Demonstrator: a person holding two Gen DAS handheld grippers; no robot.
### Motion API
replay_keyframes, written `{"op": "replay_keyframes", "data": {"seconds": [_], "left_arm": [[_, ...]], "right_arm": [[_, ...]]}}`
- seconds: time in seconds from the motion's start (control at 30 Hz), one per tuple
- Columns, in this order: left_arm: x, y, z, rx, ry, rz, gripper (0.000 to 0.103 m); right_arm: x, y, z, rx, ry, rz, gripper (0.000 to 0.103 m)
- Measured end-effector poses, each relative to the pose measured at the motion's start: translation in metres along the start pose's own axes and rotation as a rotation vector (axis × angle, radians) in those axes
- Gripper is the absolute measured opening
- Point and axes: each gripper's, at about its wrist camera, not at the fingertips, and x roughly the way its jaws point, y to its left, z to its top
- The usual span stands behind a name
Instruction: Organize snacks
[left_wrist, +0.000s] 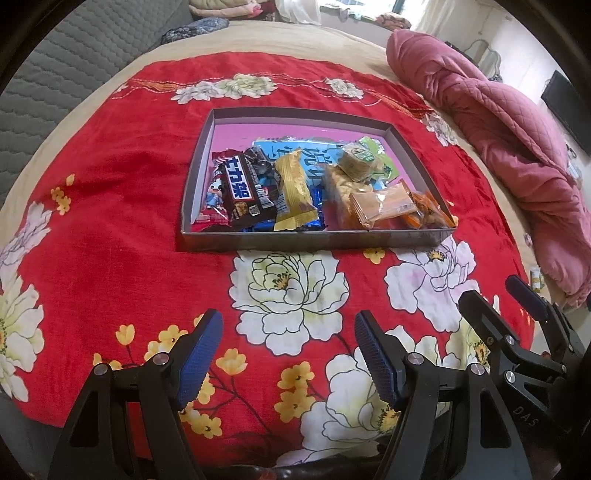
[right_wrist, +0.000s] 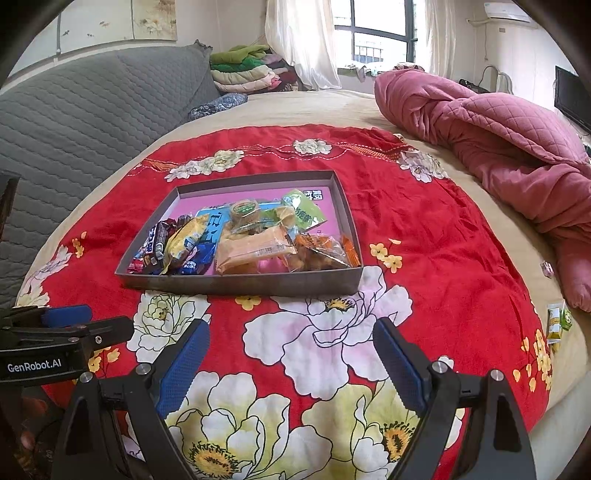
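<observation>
The snacks sit in a flat grey box (right_wrist: 236, 284) with a pink floor. The box rests near the middle of a red flowered blanket (right_wrist: 424, 229) on a bed. Most snacks are piled along the near edge of the box. A dark chocolate bar (left_wrist: 242, 194) and a gold wrapped snack (left_wrist: 293, 188) lie toward the near left corner. An orange packet (left_wrist: 384, 206) lies toward the near right corner. A green pack (right_wrist: 304, 214) sits further back. The far edge of the box is mostly bare pink.

The left gripper (left_wrist: 288, 365) is wide open and holds nothing. The right gripper (right_wrist: 291, 365) is also wide open and holds nothing. Both hang over the blanket, on the near side of the box, apart from it.

Two small snack packs (right_wrist: 557, 321) lie by the right edge of the bed, well apart from the box. I think these are the next ones to fetch. The right gripper is on their side, so it seems the better one to use. It should come down over one pack, with a finger on each side. Squeeze softly, since the packs look thin and crinkly. Lift it clear of the blanket folds. Then set it on the bare pink part, not on top of the pile.
</observation>
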Motion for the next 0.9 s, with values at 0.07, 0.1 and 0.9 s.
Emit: {"op": "replay_keyframes", "data": {"seconds": [0.07, 0.1, 0.9], "left_arm": [[0.0, 0.0003, 0.0001, -0.004, -0.002, 0.0, 0.075], [-0.0002, 0.0008, 0.0, -0.006, -0.003, 0.001, 0.075], [0.004, -0.0054, -0.0015, 0.02, -0.006, 0.006, 0.075]], "right_arm": [[0.0006, -0.0002, -0.0004, -0.001, 0.0, 0.001, 0.089], [0.0011, 0.0, -0.0006, -0.002, 0.001, 0.001, 0.089], [0.0023, 0.0011, -0.0015, -0.004, 0.004, 0.001, 0.089]]}}
